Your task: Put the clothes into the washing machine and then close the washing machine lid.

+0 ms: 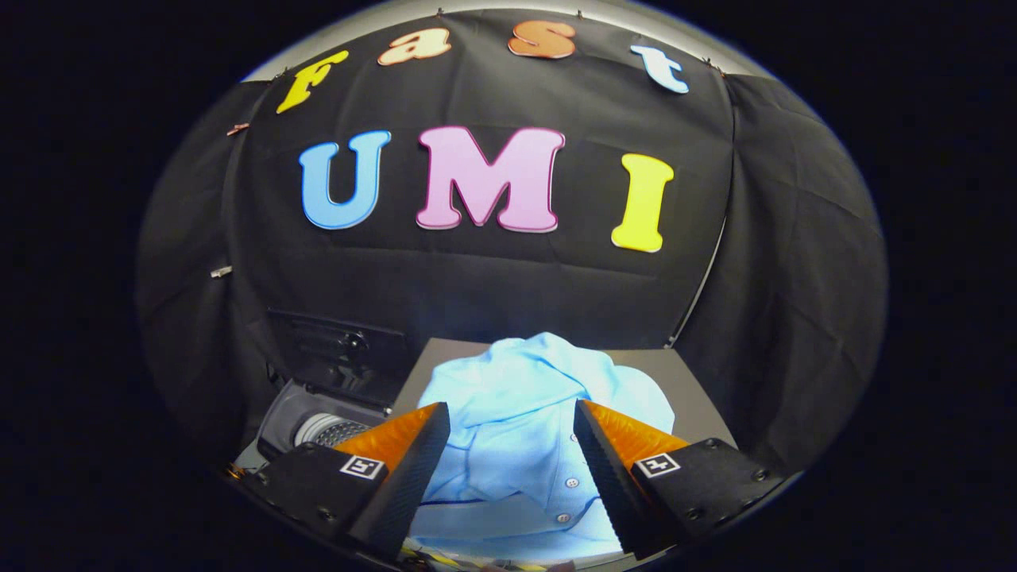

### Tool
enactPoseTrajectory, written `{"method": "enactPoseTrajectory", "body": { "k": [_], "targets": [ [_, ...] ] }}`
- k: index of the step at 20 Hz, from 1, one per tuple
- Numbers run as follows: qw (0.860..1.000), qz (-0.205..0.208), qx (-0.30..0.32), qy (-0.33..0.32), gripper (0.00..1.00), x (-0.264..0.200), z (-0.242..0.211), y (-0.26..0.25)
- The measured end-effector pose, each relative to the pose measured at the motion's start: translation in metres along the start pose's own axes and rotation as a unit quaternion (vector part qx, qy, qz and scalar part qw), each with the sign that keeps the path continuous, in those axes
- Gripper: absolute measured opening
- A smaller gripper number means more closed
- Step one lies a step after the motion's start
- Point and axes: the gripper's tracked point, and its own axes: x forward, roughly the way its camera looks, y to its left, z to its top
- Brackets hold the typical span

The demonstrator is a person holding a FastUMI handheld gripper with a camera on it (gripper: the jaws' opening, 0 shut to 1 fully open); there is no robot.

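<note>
Hovering over the crumpled light-blue buttoned cotton shirt (516, 413), my hand-held gripper (512, 469) has its two black ribbed fingers spread wide, gripping nothing. The shirt lies heaped on the grey table (691, 397), directly between and just ahead of the fingers, its button placket close to the right finger (604, 469). Its bulk runs from near to far, roughly along my line of approach, so I judge that a straight descent and closing would pinch the fabric across its narrower width. The dark washing machine with its perforated metal drum (334, 431) sits to the left, beyond the left finger (413, 469), its lid apparently up; loading therefore means carrying the shirt leftward.
</note>
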Motion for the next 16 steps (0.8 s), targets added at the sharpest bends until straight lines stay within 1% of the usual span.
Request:
{"method": "enactPoseTrajectory", "body": {
  "k": [2,3,5,7,8,9,10,11,13,15,16],
  "targets": [
    [0.999,-0.026,0.002,0.018,0.99,0.023,-0.007,-0.025],
    [0.999,-0.024,0.011,0.032,0.99,0.029,-0.012,-0.027],
    [0.997,-0.001,0.041,0.061,0.99,0.039,-0.027,-0.024],
    [0.994,0.020,0.062,0.084,0.97,0.049,-0.041,-0.025],
    [0.993,0.033,0.078,0.078,0.98,0.051,-0.039,-0.024],
    [0.993,0.039,0.080,0.079,0.97,0.048,-0.040,-0.024],
    [0.993,0.051,0.073,0.075,0.94,0.047,-0.037,-0.025],
    [0.993,0.064,0.066,0.070,0.71,0.051,-0.038,-0.026],
    [0.991,0.074,0.098,0.059,0.31,0.054,-0.038,-0.029],
    [0.987,0.082,0.123,0.055,0.21,0.052,-0.034,-0.030],
    [0.987,0.081,0.128,0.056,0.21,0.050,-0.033,-0.030]
  ]
}}
